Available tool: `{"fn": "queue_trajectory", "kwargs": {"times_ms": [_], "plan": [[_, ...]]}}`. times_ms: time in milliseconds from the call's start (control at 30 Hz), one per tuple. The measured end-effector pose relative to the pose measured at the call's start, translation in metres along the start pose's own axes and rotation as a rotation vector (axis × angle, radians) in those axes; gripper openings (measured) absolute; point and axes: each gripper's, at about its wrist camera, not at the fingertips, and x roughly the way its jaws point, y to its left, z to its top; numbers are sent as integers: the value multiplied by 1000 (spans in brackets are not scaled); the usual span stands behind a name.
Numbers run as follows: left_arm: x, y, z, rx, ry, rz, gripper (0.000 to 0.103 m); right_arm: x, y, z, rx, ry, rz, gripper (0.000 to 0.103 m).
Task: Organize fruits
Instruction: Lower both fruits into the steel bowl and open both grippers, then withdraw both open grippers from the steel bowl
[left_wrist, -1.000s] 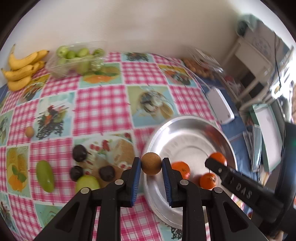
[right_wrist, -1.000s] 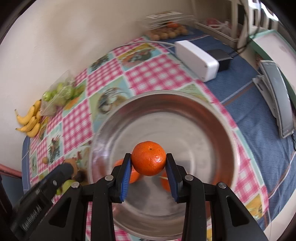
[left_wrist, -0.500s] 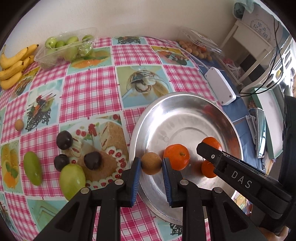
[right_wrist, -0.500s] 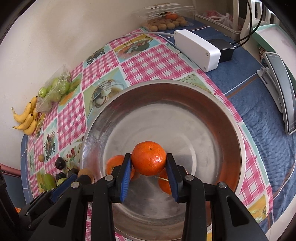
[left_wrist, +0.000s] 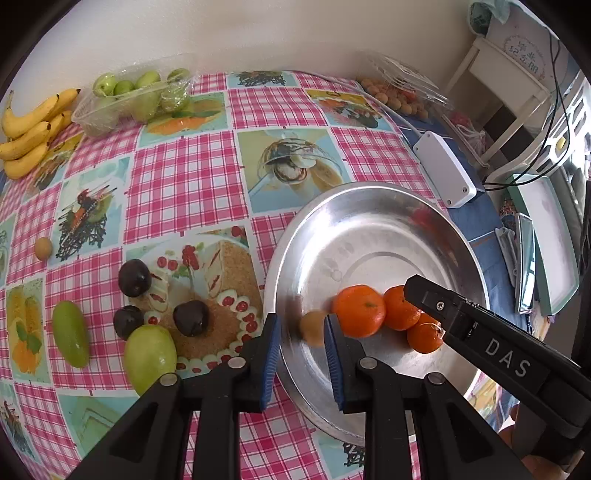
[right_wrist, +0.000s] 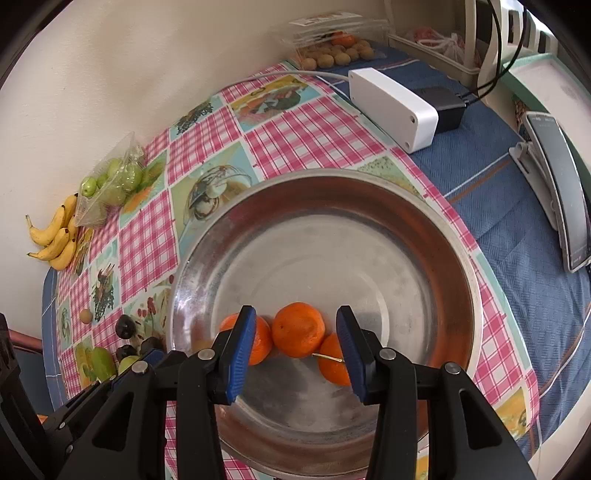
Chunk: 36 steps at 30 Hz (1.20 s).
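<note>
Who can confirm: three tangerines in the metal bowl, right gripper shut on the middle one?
Grip is wrong. The right gripper is open, its jaws have just been opening; the middle tangerine lies free in the metal bowl, between the pads but untouched. Right wrist view shows it.

My bowl (right_wrist: 458, 236) is dull, scuffed metal. The checked table cover (left_wrist: 184, 177) looks glossy; my tongs' (right_wrist: 295, 347) arms are matt black plastic
</note>
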Motion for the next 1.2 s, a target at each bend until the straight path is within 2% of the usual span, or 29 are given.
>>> {"fn": "queue_trajectory", "kwargs": {"times_ms": [333,367,400,433,467,600,633,667,833,900,933,1133,1200], "plan": [[-12,20,4,-66,-30,29,28,2,5,0,-30,16,-16,46],[-13,25,5,-82,-33,38,32,3,6,0,-40,20,-20,50],[-14,29,5,-98,-34,47,48,4,7,0,-50,25,-25,54],[-15,36,6,-122,-38,61,60,5,9,0,-61,27,-36,65],[-16,41,7,-142,-44,72,73,6,9,0,-71,28,-45,68],[-18,61,8,-202,-49,131,77,7,14,0,-102,29,-61,72],[-18,66,8,-218,-52,140,79,8,14,0,-105,30,-64,79],[-18,70,9,-234,-54,150,82,9,15,-1,-110,31,-69,82],[-15,84,8,-266,-49,189,86,12,18,-1,-128,37,-76,82],[-14,88,7,-272,-44,202,97,12,18,-1,-129,40,-81,82],[-13,88,6,-274,-45,205,99,12,18,-1,-128,41,-81,82],[-11,92,6,-273,-51,236,103,14,16,1,-121,41,-81,82],[-11,93,5,-270,-50,258,103,14,16,1,-118,38,-77,87]]}}
